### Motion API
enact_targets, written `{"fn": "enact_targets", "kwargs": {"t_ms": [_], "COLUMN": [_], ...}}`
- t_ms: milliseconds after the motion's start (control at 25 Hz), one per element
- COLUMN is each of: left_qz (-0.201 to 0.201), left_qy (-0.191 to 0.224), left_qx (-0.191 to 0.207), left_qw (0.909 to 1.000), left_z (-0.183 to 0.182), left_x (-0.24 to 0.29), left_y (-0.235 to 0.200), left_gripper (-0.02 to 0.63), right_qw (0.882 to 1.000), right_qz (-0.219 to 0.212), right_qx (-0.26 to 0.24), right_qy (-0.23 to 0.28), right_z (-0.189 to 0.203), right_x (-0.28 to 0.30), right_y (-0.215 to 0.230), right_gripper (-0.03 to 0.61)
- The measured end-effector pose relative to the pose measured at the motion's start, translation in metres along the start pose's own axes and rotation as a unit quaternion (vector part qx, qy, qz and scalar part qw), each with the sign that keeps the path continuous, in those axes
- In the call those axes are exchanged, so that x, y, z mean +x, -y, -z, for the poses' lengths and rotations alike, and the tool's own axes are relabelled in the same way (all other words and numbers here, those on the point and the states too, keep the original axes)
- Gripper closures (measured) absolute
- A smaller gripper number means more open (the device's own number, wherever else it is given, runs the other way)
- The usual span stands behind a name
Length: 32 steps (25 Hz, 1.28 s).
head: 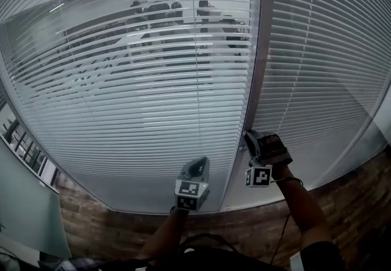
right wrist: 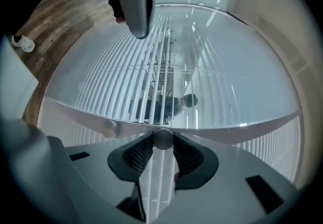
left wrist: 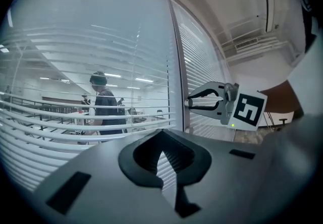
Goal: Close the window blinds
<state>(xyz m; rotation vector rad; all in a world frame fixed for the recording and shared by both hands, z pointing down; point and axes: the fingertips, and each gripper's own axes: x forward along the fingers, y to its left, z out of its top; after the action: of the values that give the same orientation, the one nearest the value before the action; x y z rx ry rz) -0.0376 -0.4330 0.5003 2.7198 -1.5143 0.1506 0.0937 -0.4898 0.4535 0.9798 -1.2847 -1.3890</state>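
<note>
The blinds (head: 153,111) hang inside a glazed partition, straight ahead of both tools, and their slats are tilted open enough that a person (left wrist: 103,109) in the room beyond shows through; the neighbouring panel (head: 324,50), right of the upright frame post (head: 258,50), looks more nearly shut. The right gripper (head: 250,139) is pressed up to that post because the control sits there; its jaws stand partly apart, clamped on a small round knob (right wrist: 162,138), presumably the tilt control, so a roll of the wrist should turn the slats. The left gripper (head: 198,165) hangs just left of the post, near the glass but touching nothing; its jaws are drawn together at the tips with nothing between them (it seems to have no job here).

The right gripper view alone shows the knob seated squarely between both pads; the head view gives only the tool's back against the post. The left gripper view shows the other tool side-on, reaching level to the frame; whether the knob drives the left panel or the right, I cannot tell.
</note>
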Motion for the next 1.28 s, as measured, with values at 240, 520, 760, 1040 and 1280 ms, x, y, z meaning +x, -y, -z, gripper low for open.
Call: {"fn": "enact_targets", "kwargs": {"t_ms": [240,520,760,1040,1280], "left_qz": [0.001,-0.003,-0.006,0.003,-0.01], "left_qy": [-0.001,-0.001,-0.006,0.003,0.005], "left_qx": [0.001,-0.002,-0.004,-0.021,-0.011], "left_qw": [1.0,1.0,1.0,0.9998,0.9999], "left_z": [-0.002,0.002,0.01,0.011,0.001], "left_x": [-0.007,-0.015,-0.016,-0.019,-0.015], "left_y": [0.005,0.005,0.009,0.007,0.002], "left_gripper": [0.62,0.62,0.62,0.62,0.62], "right_qw": [0.983,0.762,0.547,0.505,0.492], "right_qz": [-0.007,-0.017,-0.033,0.0,0.0], "right_qx": [0.182,0.647,0.836,0.862,0.87], "right_qy": [0.004,0.022,0.032,0.054,0.032], "right_z": [0.001,0.01,0.025,0.029,0.031], "right_x": [-0.007,-0.014,-0.001,0.002,0.006], "right_y": [0.005,0.02,0.004,0.01,0.01], "right_gripper": [0.453,0.41,0.41,0.448,0.448]}}
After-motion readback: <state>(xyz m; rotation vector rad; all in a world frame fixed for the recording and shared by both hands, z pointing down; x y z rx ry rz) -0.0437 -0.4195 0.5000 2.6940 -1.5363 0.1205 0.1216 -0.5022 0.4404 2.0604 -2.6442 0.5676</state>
